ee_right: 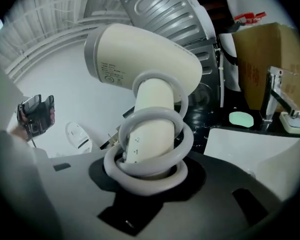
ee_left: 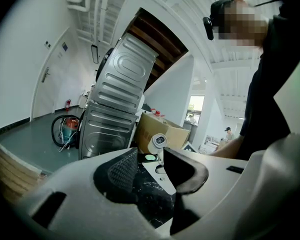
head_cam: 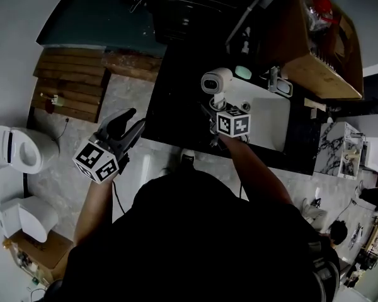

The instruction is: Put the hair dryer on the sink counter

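The white hair dryer [head_cam: 215,80] stands upright over the black sink counter [head_cam: 176,93], just left of the white sink [head_cam: 271,128]. My right gripper [head_cam: 219,107] is shut on its handle, which has the grey cord coiled around it. In the right gripper view the hair dryer [ee_right: 140,59] fills the middle, its handle down between the jaws of the right gripper [ee_right: 147,170]. Whether its base touches the counter is hidden. My left gripper [head_cam: 130,123] hangs open and empty off the counter's left edge. From the left gripper [ee_left: 150,173] the hair dryer [ee_left: 158,141] shows small and far.
A faucet [head_cam: 276,80] and a green soap [head_cam: 242,72] sit behind the sink. A cardboard box [head_cam: 315,49] stands at the counter's far right. A washing machine [ee_left: 115,109] lies tilted beyond the counter. Wooden planks [head_cam: 69,83] and a toilet [head_cam: 19,150] are on the floor at left.
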The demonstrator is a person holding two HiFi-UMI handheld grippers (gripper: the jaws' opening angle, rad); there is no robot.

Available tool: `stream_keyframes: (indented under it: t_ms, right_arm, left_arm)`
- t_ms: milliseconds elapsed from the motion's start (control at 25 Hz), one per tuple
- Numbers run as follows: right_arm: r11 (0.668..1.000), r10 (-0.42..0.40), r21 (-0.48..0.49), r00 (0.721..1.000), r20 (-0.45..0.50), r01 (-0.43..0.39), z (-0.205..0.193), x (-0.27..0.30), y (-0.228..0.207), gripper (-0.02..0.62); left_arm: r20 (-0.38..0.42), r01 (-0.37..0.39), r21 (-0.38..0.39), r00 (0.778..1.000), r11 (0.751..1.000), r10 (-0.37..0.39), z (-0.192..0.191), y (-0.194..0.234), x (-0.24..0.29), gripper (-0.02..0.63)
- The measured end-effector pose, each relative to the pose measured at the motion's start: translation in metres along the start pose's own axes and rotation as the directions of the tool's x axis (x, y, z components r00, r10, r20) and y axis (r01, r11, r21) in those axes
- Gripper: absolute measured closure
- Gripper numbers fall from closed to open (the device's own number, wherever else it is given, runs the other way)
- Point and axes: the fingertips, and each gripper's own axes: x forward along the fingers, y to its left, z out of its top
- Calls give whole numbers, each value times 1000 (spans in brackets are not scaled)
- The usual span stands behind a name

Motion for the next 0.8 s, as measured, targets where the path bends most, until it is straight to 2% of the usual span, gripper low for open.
stream_keyframes:
  t_ms: [520, 800]
  right_arm:
    - [1000, 17, -2, 984, -176, -18, -34, 41, -7, 414]
    - [1000, 7, 11, 964, -265, -4, -48, 54, -15, 413]
  left_arm:
    - [12, -15, -9, 1000, 1000, 16, -1, -3, -9, 434]
    - [7, -28, -14, 1000, 999, 29, -2, -1, -11, 434]
